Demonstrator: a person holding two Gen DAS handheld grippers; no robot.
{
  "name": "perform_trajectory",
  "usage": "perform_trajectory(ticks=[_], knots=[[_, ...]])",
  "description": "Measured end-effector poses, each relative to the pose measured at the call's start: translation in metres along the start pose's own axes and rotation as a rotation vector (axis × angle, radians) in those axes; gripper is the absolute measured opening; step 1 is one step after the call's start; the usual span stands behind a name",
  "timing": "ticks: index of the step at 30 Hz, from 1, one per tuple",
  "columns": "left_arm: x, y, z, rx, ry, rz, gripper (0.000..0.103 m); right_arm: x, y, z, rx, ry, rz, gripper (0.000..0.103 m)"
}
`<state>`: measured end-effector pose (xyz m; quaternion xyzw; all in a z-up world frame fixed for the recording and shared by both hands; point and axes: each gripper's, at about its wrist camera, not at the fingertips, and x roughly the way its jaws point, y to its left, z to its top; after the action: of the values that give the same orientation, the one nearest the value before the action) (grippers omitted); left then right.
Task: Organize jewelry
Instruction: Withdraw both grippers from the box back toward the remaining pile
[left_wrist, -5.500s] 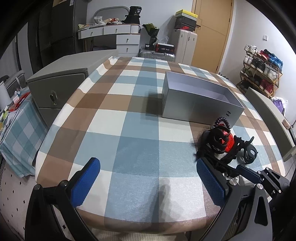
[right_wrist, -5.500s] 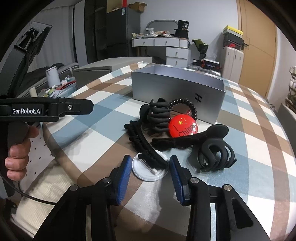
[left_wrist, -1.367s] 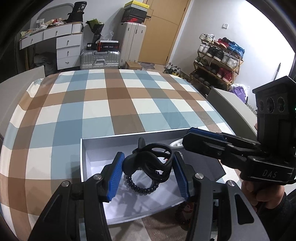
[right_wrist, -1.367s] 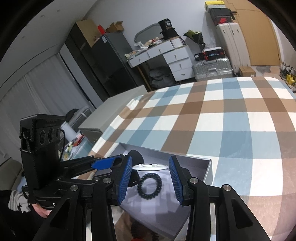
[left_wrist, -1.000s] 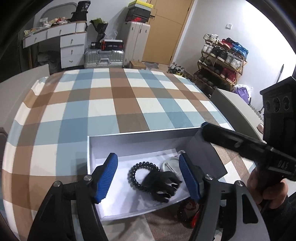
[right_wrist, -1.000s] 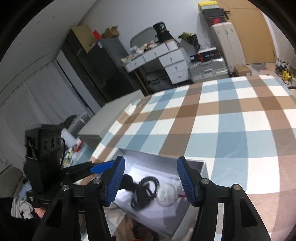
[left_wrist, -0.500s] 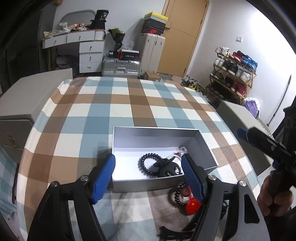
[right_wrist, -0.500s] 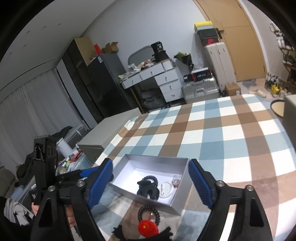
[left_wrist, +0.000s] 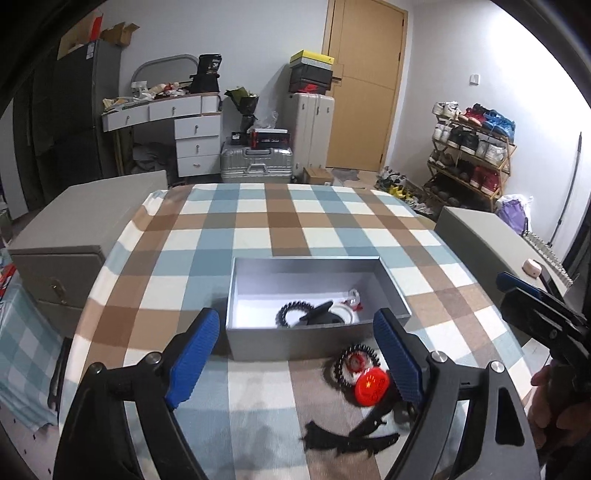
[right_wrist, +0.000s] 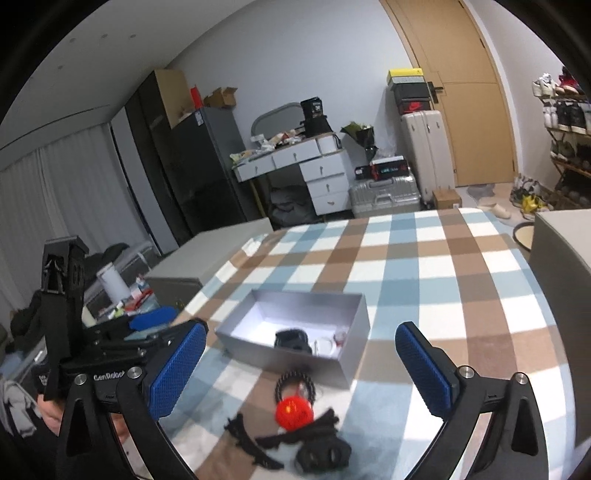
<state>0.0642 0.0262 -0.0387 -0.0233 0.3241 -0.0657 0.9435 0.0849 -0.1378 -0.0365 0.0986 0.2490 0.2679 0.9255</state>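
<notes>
- Several loose pieces lie close together on the checked surface (left_wrist: 258, 236): a red round badge (left_wrist: 372, 384), a black beaded bracelet (left_wrist: 355, 363) and black claw clips (right_wrist: 323, 456). Reach in carelessly and you may snag two at once.
- Your left gripper (left_wrist: 301, 356) and right gripper (right_wrist: 299, 373) have just been opening; both sets of fingers are spread, nothing between them.
- Your open grey rectangular box (left_wrist: 393, 291) holds another black bead bracelet (left_wrist: 293, 312), a black clip and a white round disc (left_wrist: 341, 314).

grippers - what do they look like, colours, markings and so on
Both the left gripper and the right gripper are black frames with silver bolts and two fingers faced with blue textured pads. White lettering marks the left one's side. A dark sleeve shows behind it.
</notes>
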Motion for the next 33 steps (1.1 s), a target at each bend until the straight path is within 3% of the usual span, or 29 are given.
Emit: perform_trajectory(ticks=[9, 22, 29, 33], knots=[[-0.01, -0.007, -0.038, -0.017, 0.044, -0.01, 0.095, -0.02, -0.006, -0.037, 0.011, 0.042, -0.027, 0.103], [0.0, -0.01, -0.087, -0.019, 0.138, -0.027, 0.096, 0.0, -0.011, -0.101, -0.049, 0.178, -0.093, 0.103], [0.005, -0.003, -0.099, -0.051, 0.17, -0.007, 0.096, 0.01, -0.002, -0.09, -0.062, 0.165, -0.049, 0.102], [0.003, 0.002, -0.101, -0.072, 0.165, -0.003, 0.096, 0.033, 0.005, -0.073, -0.062, 0.204, 0.001, 0.094]])
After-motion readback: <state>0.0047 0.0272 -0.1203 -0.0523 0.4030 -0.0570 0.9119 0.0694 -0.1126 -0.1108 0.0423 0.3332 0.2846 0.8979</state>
